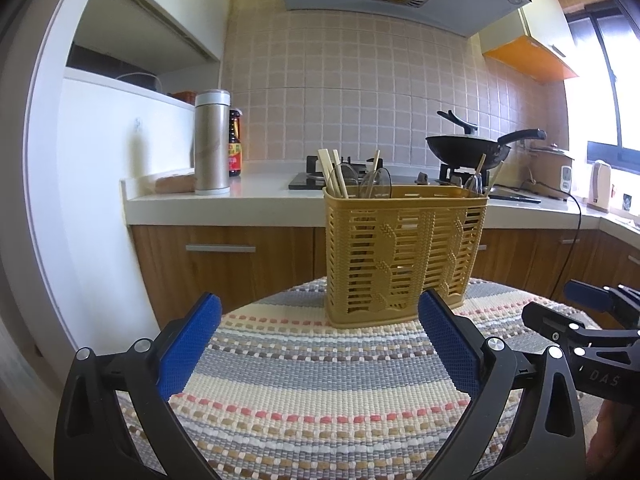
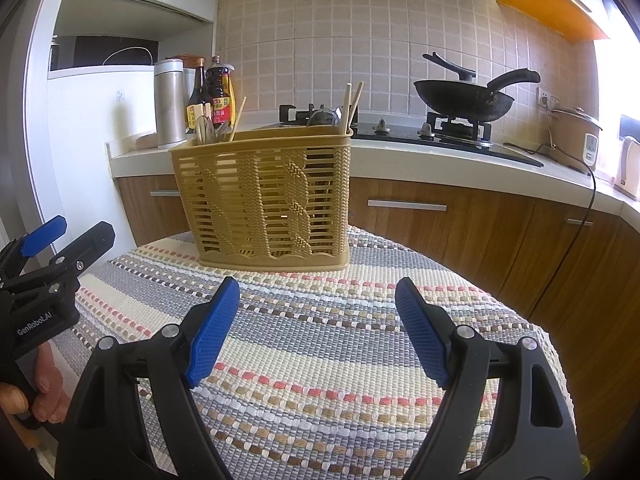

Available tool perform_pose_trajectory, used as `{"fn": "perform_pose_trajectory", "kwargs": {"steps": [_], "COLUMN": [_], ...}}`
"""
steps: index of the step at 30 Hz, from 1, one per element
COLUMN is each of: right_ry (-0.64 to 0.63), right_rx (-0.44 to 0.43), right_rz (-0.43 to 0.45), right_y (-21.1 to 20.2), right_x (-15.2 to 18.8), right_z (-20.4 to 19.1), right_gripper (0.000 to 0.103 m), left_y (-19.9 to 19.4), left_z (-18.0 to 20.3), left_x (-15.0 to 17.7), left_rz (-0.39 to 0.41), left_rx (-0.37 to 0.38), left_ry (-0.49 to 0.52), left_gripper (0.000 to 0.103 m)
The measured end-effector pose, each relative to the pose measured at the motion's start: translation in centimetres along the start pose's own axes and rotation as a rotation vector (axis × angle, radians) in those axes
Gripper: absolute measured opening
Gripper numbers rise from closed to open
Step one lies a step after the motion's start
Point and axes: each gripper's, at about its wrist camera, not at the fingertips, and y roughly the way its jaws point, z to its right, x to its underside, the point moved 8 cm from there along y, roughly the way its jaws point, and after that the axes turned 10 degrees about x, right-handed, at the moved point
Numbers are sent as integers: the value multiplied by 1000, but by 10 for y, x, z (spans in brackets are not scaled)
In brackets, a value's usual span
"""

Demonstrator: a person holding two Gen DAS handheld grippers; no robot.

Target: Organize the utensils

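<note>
A tan slotted plastic utensil basket (image 1: 404, 256) (image 2: 268, 196) stands upright at the far side of a round table under a striped woven cloth (image 1: 320, 380) (image 2: 320, 360). Wooden chopsticks (image 1: 334, 174) (image 2: 352, 106) and metal spoons (image 1: 374, 180) (image 2: 206, 128) stick up out of it. My left gripper (image 1: 320, 308) hovers open over the cloth just short of the basket, nothing between its blue pads. My right gripper (image 2: 318, 292) is likewise open and empty, a little back from the basket. Each gripper shows at the edge of the other's view.
Behind the table runs a kitchen counter (image 1: 260, 196) with a steel flask (image 1: 212, 142), sauce bottles (image 2: 218, 92), a gas stove with a black wok (image 2: 464, 100), a rice cooker (image 2: 576, 136) and a trailing black cord (image 2: 568, 248). A hand (image 2: 44, 400) grips the left tool's handle.
</note>
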Motion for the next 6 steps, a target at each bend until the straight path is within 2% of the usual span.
{"fn": "perform_pose_trajectory", "kwargs": {"steps": [6], "right_ry": [1], "right_rx": [1], "right_rz": [0], "right_y": [0], "right_x": [0], "right_z": [1], "right_gripper": [76], "left_y": [1], "left_z": [1], "left_x": [0], "left_rz": [-3], "left_rx": [8], "left_ry": [8], "left_gripper": [96]}}
